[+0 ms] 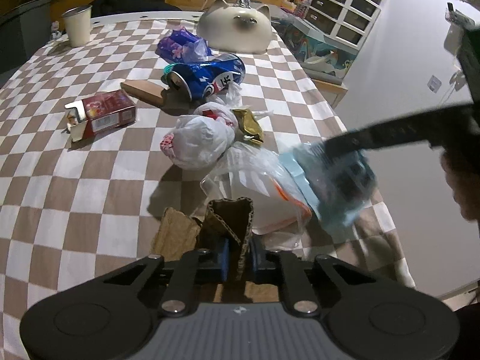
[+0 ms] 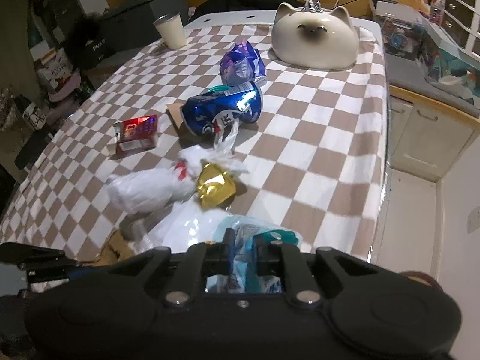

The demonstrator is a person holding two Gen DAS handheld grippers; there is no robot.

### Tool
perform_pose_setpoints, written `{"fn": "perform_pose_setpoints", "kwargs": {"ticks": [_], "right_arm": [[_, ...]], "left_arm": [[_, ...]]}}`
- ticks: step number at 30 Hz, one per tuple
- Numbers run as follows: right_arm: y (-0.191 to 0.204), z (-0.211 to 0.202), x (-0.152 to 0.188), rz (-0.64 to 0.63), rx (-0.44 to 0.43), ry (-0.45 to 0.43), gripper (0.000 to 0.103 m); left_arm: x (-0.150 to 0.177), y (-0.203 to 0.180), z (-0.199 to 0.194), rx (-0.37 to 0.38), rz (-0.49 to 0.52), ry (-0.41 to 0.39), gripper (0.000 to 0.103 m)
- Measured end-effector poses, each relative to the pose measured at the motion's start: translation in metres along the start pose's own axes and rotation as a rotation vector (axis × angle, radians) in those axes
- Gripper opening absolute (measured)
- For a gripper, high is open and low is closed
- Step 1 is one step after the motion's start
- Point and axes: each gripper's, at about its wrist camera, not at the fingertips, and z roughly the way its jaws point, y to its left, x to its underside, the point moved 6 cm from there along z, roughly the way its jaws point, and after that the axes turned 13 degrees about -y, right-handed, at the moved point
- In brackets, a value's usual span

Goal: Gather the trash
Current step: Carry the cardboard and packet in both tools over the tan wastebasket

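- My left gripper (image 1: 240, 258) is clamped on the cardboard scrap (image 1: 231, 225) at the near table edge; keep it pinched, lift straight.
- My right gripper (image 2: 243, 255) is clenched on the blue plastic wrapper (image 2: 255, 240) beside the clear bag (image 1: 258, 186); lift slow so nothing snags.

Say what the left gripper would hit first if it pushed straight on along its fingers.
Probably the clear plastic bag with orange trim, lying just past the folded brown corrugated cardboard that the left gripper is shut on. Beyond it lies the crumpled white plastic bag. Depth is uncertain.
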Motion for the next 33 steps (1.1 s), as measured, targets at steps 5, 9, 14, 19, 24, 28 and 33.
{"fn": "perform_pose_setpoints", "kwargs": {"ticks": [5,9,14,19,24,28,33], "right_arm": [[0.005,-0.03,0.012,0.044,0.04,-0.033,0.004],[0.012,-0.053,0.016,0.061,0.058,-0.068,0.003],[0.029,-0.077,0.024,0.052,0.058,-0.098,0.003],[0.041,-0.097,0.031,0.051,0.061,-0.114,0.003],[0.05,-0.117,0.041,0.047,0.079,-0.13,0.003],[0.056,-0.135,0.05,0.045,0.091,-0.147,0.003],[0.063,-0.155,0.062,0.043,0.104,-0.164,0.003]], "left_arm": [[0.003,0.003,-0.016,-0.027,-0.024,-0.014,0.003],[0.004,0.006,-0.032,-0.045,-0.037,-0.037,0.003],[0.004,0.003,-0.055,-0.062,-0.044,-0.08,0.002],[0.003,-0.001,-0.078,-0.076,-0.047,-0.116,0.002],[0.002,-0.005,-0.102,-0.095,-0.057,-0.136,0.002],[0.002,-0.01,-0.119,-0.099,-0.064,-0.148,0.002],[0.002,-0.021,-0.134,-0.094,-0.059,-0.163,0.002]]}}
